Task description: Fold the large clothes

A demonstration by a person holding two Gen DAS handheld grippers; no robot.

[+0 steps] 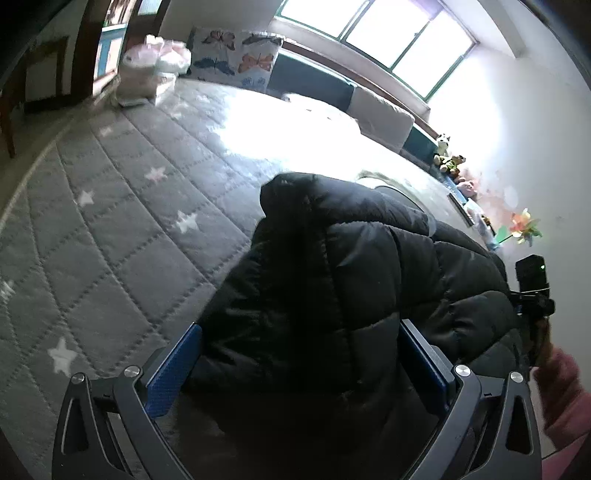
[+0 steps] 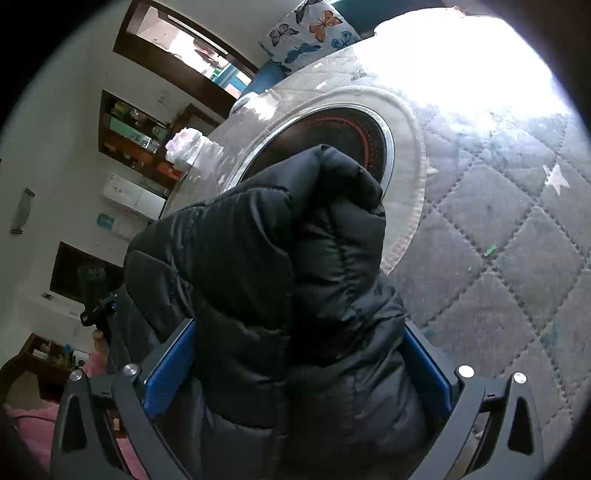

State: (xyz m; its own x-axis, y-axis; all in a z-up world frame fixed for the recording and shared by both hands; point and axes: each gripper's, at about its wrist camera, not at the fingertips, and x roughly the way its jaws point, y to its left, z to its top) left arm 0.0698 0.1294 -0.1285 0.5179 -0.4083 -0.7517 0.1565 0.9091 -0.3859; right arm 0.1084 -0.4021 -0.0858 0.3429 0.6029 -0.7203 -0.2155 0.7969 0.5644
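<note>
While both tongs are loaded: each one has a thick fold of the black puffer jacket (image 1: 332,280) bunched between its blue pads.
Left tongs (image 1: 301,365): jaws held wide apart by the padding, pressing on the fold from both sides; I have hold of the jacket here.
Right tongs (image 2: 299,363): same stance, jaws spread by a bulging fold that rises in a hump ahead of the pads (image 2: 168,373).
Jacket position: on the grey bed cover (image 1: 110,229), toward its right half, with my other tool and pink sleeve (image 1: 565,387) at the jacket's right edge in the left view.
Open room: a broad stretch of bare quilt lies to the left of the jacket in the left view and to the right of it in the right view; the far side is closed by a cushioned ledge (image 1: 384,114) under the window (image 1: 373,33).
Long axis: in the left view the bulk runs from my pads up and rightward; which end is collar or hem I cannot tell.
Materials: jacket is glossy, quilted in puffy channels; bed cover is matte, diamond-stitched, scattered with white stars.
Shapes nearby: a round pale-rimmed item (image 2: 402,122) with a dark centre sits just behind the jacket; a butterfly pillow (image 1: 236,55) stands at the far edge.
</note>
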